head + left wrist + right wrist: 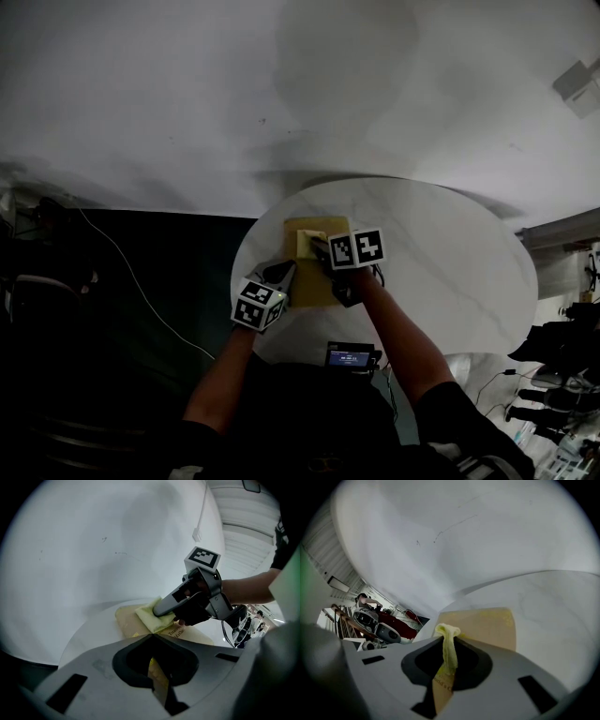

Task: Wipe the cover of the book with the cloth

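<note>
**Cloth pinned to the book cover by the right gripper, book gripped at its near corner by the left**

A tan book (311,283) is seen lying flat on a round, white, marble-patterned table (450,272), left of the table's middle in the head view. A pale yellow cloth (149,617) is spread on the cover at the book's far end.

The cloth is pinched by the right gripper (163,611). In the right gripper view, its 2 jaws are closed on a bunched fold that rises between them, with the cover directly beneath. The gripper's tips are pressed down on the cloth, and the cloth on the cover. Printed lettering is shown on the cover just beside the cloth, but it is too far covered to be read.

The left gripper (284,275) is placed at the book's near left corner. In the left gripper view, its 2 jaws are drawn together on a thin tan-yellow strip, which is read as the book's edge.

A marker cube (356,248) is carried on the right gripper, and a 2nd cube (258,307) on the left. A small dark device with a lit screen (350,354) is set at the table's near edge, between the 2 bare forearms and apart from the book.
</note>
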